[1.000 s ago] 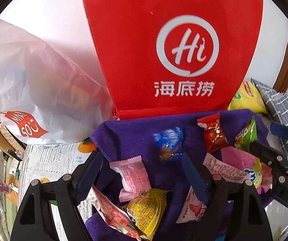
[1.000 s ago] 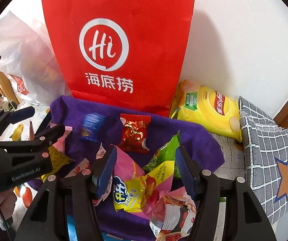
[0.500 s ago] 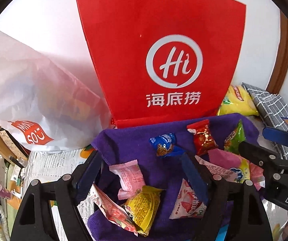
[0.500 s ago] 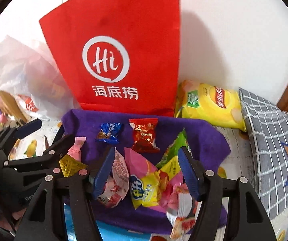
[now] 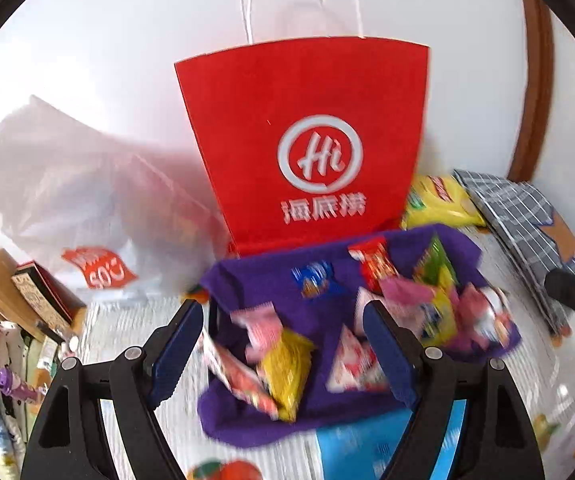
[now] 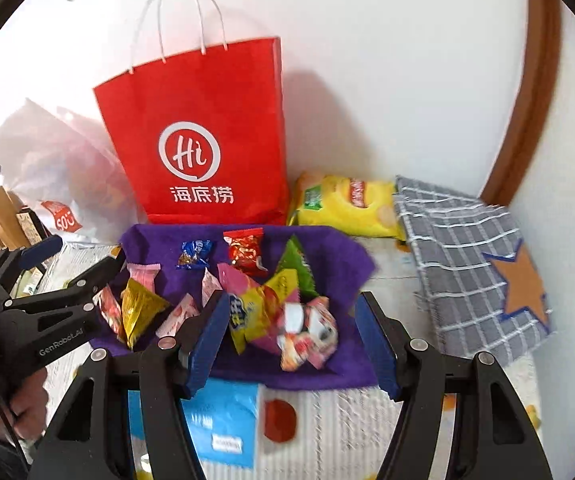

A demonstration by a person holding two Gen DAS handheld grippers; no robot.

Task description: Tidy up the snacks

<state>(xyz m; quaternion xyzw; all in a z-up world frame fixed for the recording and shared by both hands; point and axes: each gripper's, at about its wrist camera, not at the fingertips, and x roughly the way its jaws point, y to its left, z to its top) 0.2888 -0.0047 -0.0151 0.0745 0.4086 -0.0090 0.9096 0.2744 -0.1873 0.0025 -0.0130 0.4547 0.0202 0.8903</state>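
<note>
Right wrist view shows your right gripper (image 6: 293, 336) spread wide with nothing between its blue-padded fingers, hovering over the near edge of the purple fleece cloth (image 6: 339, 252). The small wrapped snacks (image 6: 247, 280) lie scattered on that cloth: a blue sweet (image 6: 195, 253) and a red foil packet (image 6: 246, 251) towards the back, a green packet (image 6: 297, 266) to their right, a gold triangular packet (image 6: 139, 306) on the left, and a heap of pink and yellow wrappers (image 6: 283, 320) just ahead of your fingers. Behind the cloth, touching its far edge, the red paper carrier bag with white handles (image 6: 207, 128) stands upright against the wall. A yellow crisp bag (image 6: 347, 204) lies to its right, beside a grey checked cloth with an orange star (image 6: 475, 260). Your left gripper (image 5: 283, 346) is also spread wide and holds nothing, over the left part of the cloth; its view is blurred. A white plastic bag (image 5: 87, 200) slumps left of the red bag
</note>
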